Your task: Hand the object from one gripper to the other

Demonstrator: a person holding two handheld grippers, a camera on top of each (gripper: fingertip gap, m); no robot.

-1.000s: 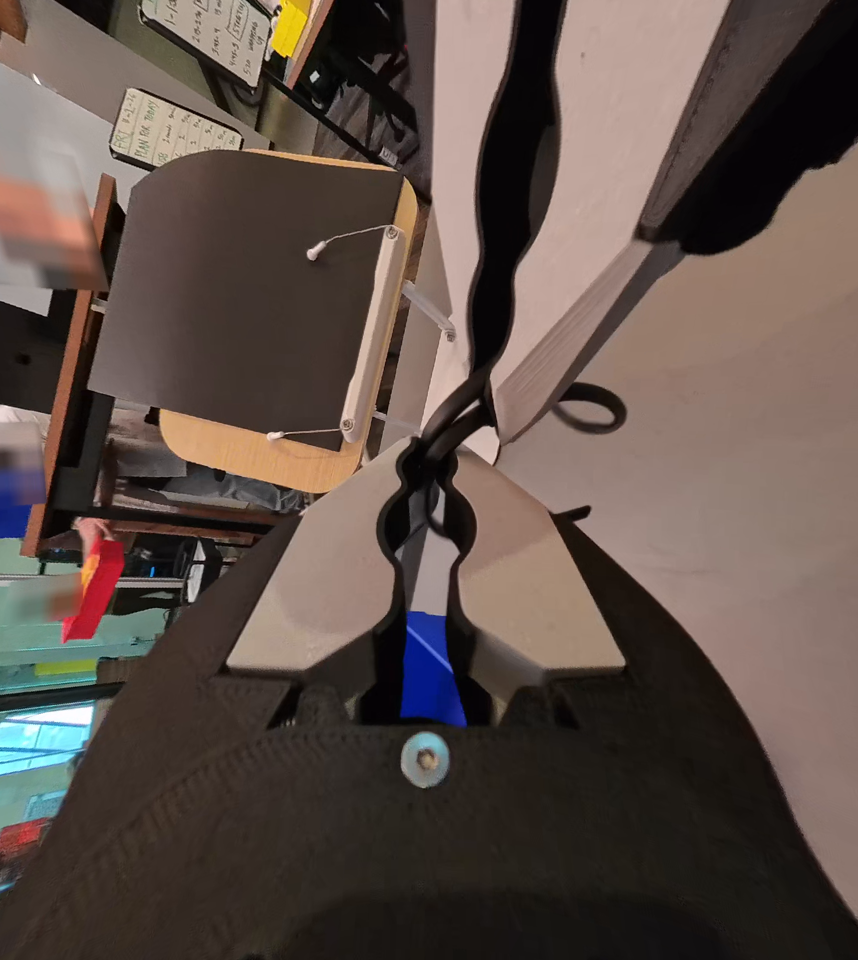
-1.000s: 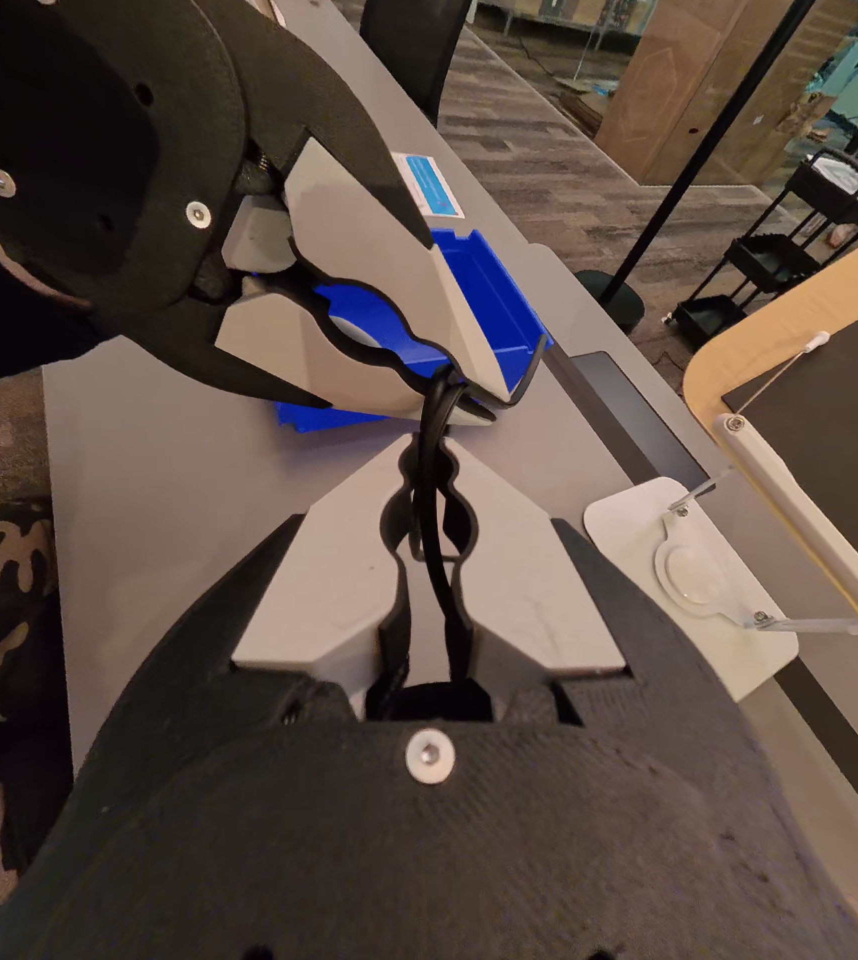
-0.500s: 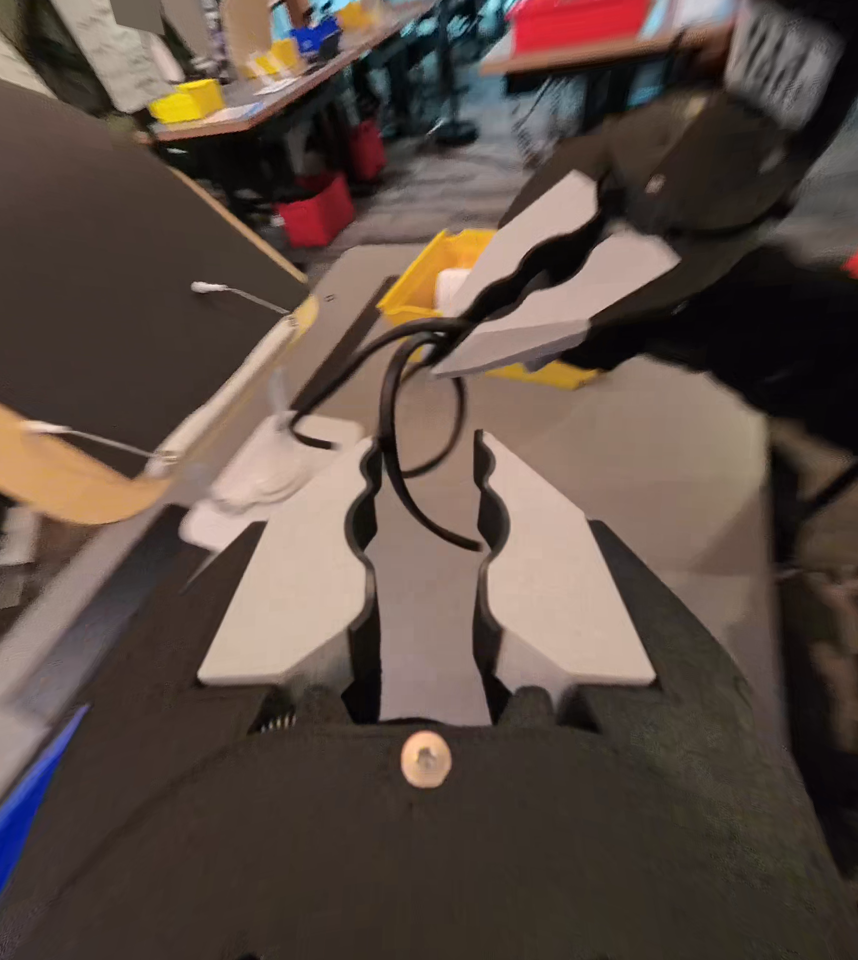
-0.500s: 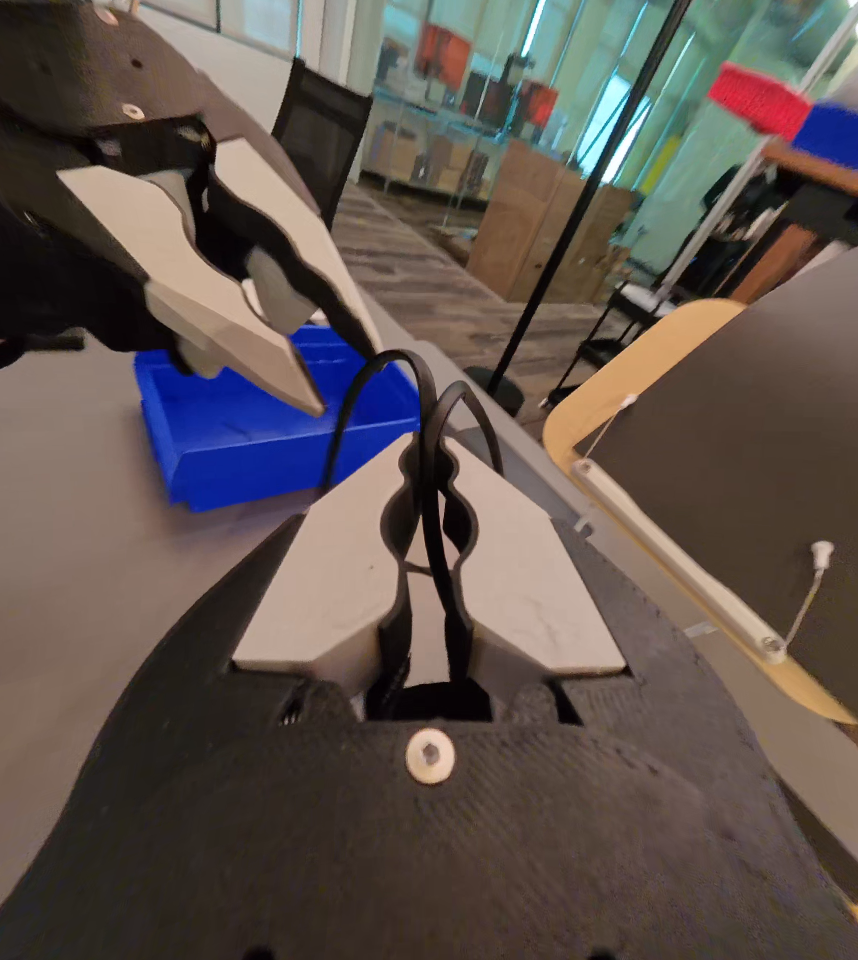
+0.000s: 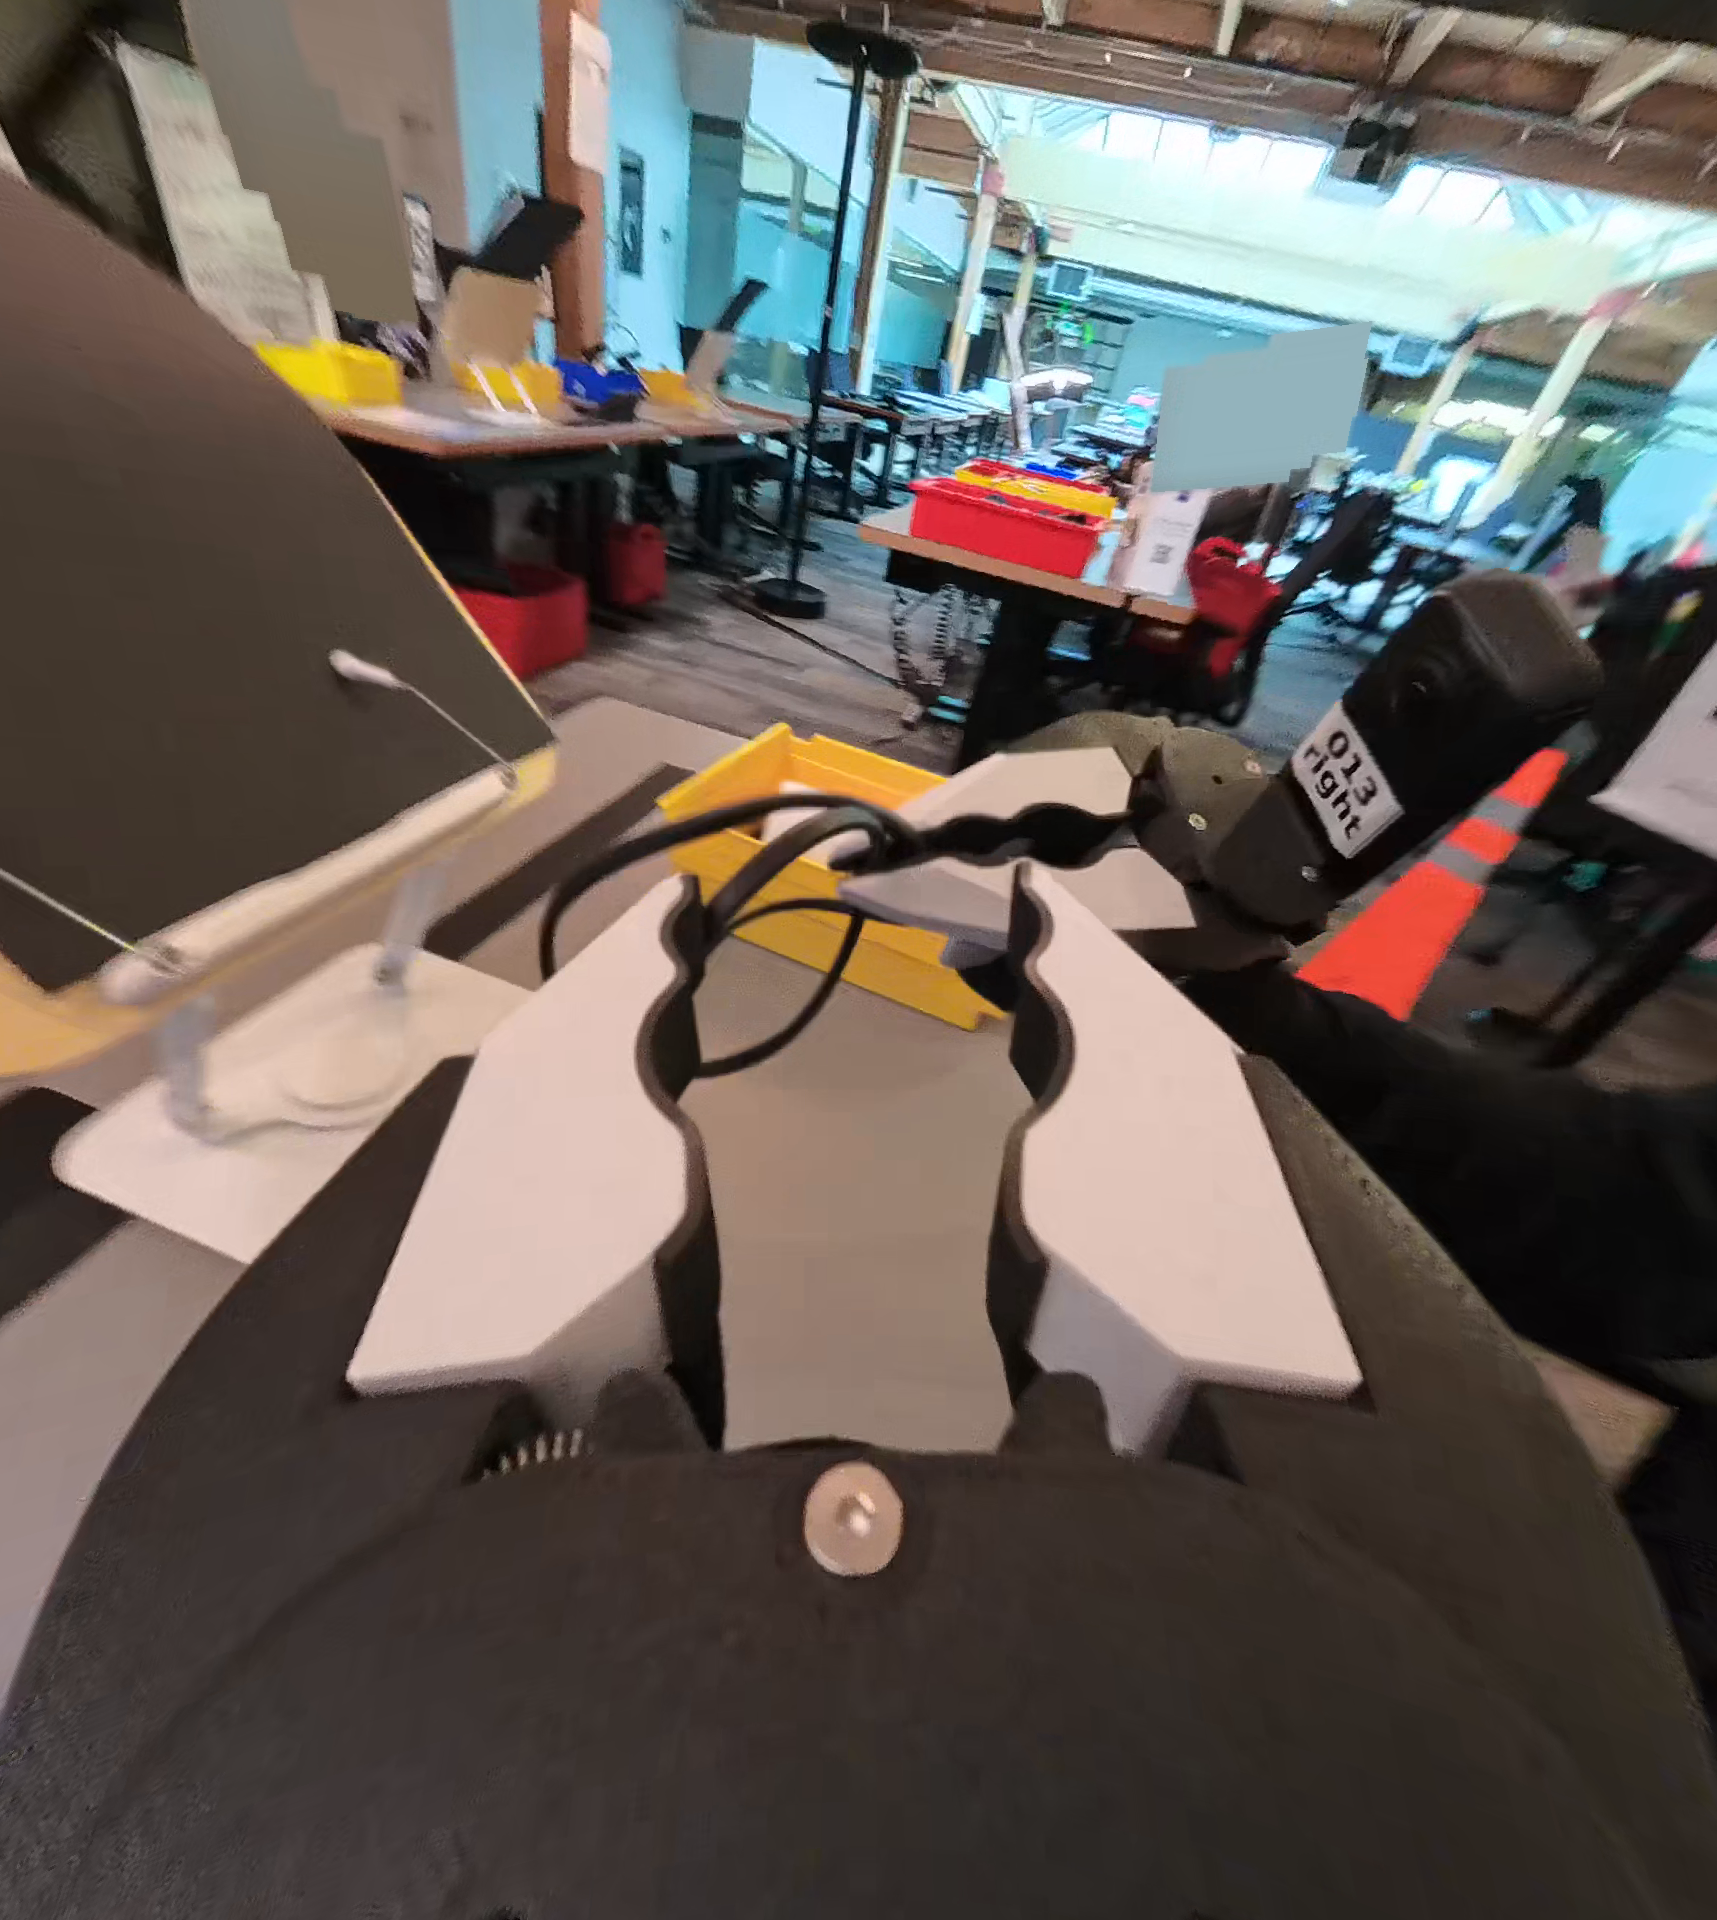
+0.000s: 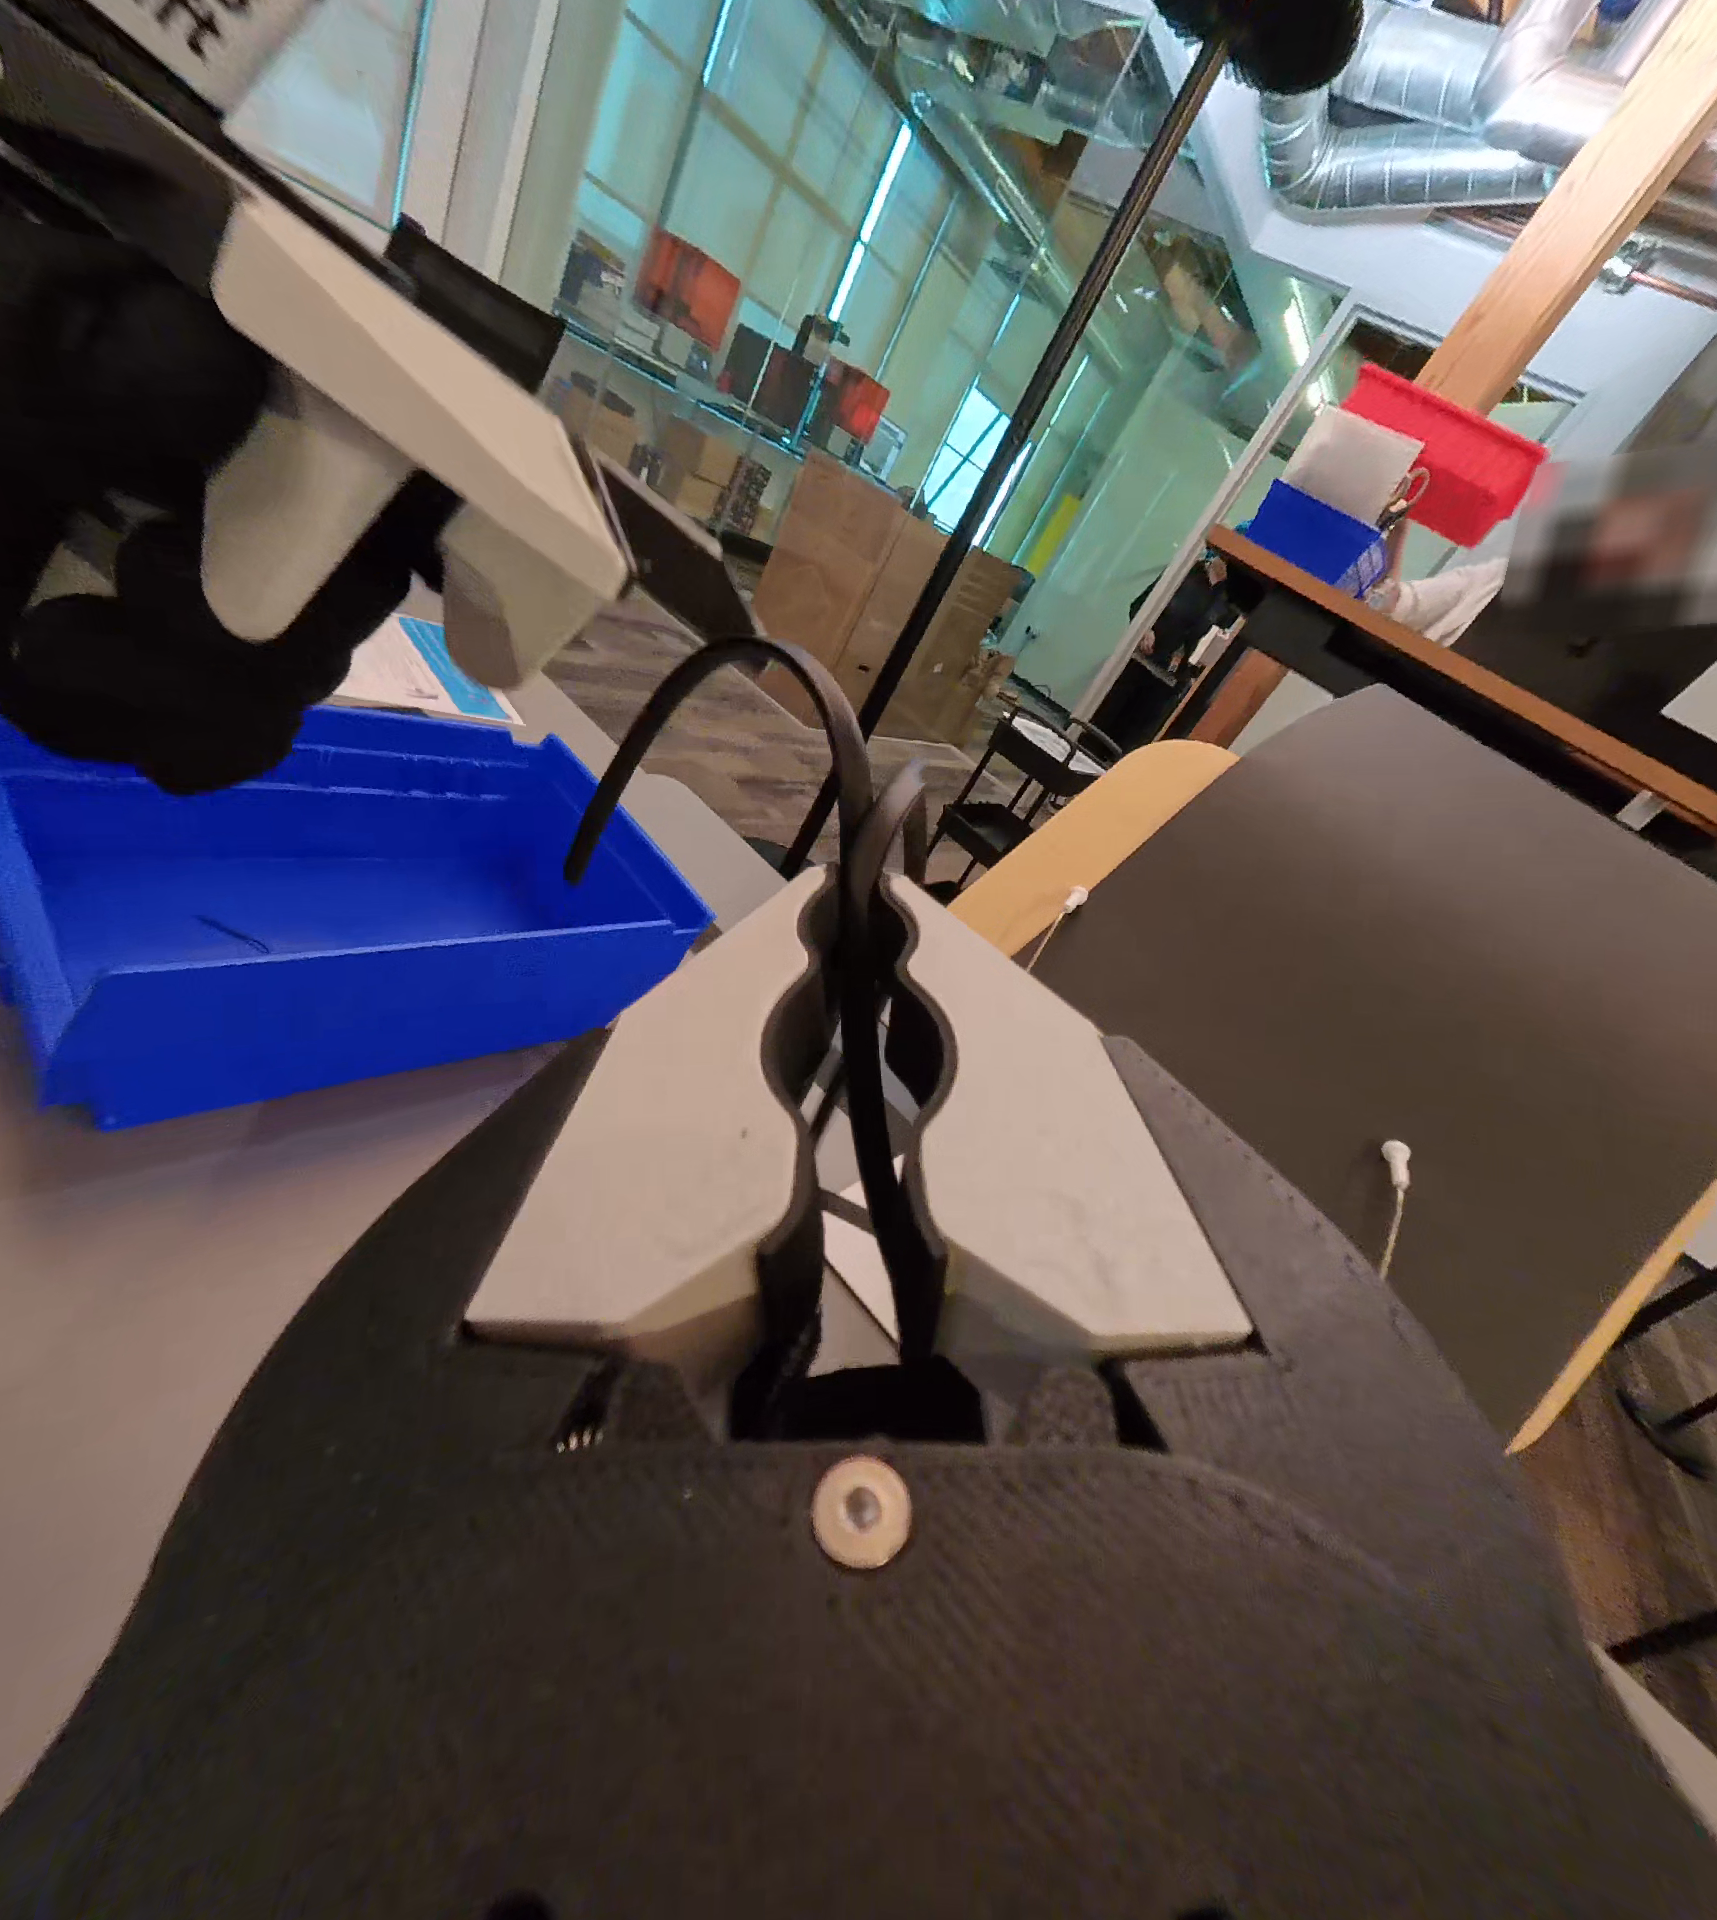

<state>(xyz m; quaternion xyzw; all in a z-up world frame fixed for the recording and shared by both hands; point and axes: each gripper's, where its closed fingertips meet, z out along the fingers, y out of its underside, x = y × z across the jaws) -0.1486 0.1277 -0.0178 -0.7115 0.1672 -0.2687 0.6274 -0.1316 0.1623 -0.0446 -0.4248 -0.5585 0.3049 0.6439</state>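
Since the earlier frames, the left gripper (image 5: 854, 935) has let go and drawn back; its two pale grey fingers with wavy black inner edges now stand wide apart with nothing between them. The right gripper (image 6: 859, 883) is clenched on the thin black rubbery cord (image 6: 849, 997), which runs up through the narrow gap of its jaws and bends into loops above the tips, one loose end hanging over the glossy blue plastic bin (image 6: 314, 935).

Only the left wrist view shows the yellow plastic bin (image 5: 885, 961) on the smooth grey table (image 5: 833, 1195) behind the cord's loops, and the clear stand on a white plate (image 5: 210, 1174). Only the right wrist view shows the blue bin. Both views show the matte black board (image 6: 1405, 987) with its rounded wooden rim.
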